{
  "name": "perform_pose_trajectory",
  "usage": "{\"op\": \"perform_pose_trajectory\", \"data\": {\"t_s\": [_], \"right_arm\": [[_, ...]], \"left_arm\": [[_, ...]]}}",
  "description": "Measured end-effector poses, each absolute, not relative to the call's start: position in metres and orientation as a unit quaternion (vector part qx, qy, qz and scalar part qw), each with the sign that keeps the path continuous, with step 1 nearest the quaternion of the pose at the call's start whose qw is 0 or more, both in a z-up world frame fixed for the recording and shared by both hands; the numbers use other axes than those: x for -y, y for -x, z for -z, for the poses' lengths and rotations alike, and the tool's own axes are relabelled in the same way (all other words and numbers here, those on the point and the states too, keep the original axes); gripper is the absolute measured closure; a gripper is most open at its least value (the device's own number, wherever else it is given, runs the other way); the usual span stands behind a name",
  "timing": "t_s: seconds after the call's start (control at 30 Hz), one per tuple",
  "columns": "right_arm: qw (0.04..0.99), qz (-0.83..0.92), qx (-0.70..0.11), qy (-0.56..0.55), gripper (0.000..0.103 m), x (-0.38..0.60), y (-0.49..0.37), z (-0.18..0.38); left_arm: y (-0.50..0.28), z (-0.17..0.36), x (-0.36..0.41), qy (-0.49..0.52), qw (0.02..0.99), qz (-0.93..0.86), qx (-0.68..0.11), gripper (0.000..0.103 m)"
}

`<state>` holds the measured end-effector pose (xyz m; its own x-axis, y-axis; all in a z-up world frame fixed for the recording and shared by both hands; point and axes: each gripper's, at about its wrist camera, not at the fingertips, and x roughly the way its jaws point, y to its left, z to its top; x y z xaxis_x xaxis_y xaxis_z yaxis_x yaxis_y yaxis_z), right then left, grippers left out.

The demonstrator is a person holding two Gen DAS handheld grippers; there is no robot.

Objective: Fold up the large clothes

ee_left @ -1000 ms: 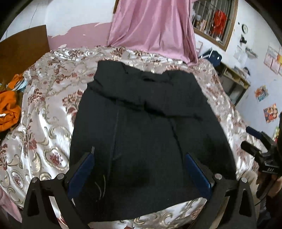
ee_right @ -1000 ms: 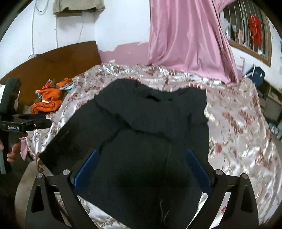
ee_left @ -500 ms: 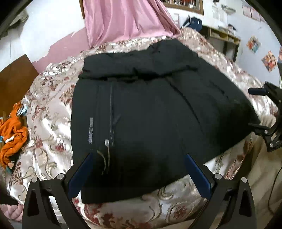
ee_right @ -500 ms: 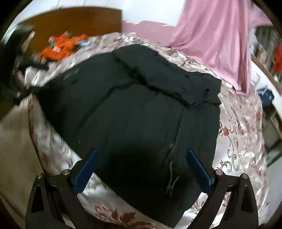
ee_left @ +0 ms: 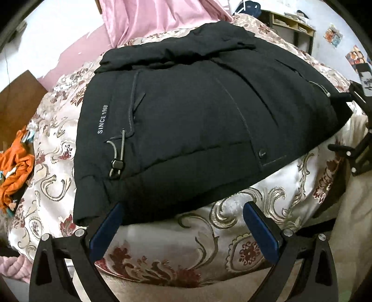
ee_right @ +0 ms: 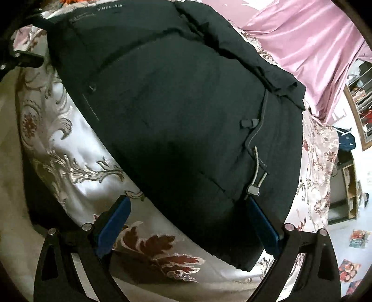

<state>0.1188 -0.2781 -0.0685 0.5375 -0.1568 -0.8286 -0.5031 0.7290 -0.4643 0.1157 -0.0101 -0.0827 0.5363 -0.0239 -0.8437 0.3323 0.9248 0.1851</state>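
Where jacket (ee_left: 197, 111) lies, tongs (ee_left: 182, 216) agape.

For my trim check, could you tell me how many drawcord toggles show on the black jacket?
2: one toggle near the hem corner beside the SINCE 1988 print, and another at the opposite hem corner. Others may be hidden.

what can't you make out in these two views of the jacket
- Jacket far end: in the left wrist view the collar area bunches up and hides what lies behind it.
- Jacket's near corner, right wrist view: the right claw finger covers part of the hem.
- Bed under the jacket: hidden in both views.
- Shelf contents, left wrist view: too small and cut by the edge.
- Orange cloth: cut by the left edge.
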Motion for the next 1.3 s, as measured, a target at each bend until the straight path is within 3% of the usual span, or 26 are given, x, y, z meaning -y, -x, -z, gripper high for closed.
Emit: {"op": "perform_pose_trajectory", "data": {"t_s": [0.43,0.83,1.3], "right_arm": [[0.782,-0.062,-0.437,0.441,0.002,0.258,-0.125,0.111],[0.882,-0.085,-0.342,0.312,0.003,0.277,-0.105,0.060],[0.916,-0.070,-0.317,0.235,0.003,0.310,-0.114,0.047]], "left_arm": [[-0.118,0.100,0.031,-0.244,0.846,0.079,-0.467,0.000],[-0.113,0.097,0.026,-0.241,0.848,0.113,-0.458,0.000],[-0.109,0.138,0.058,-0.426,0.801,0.021,-0.420,0.000]]}}
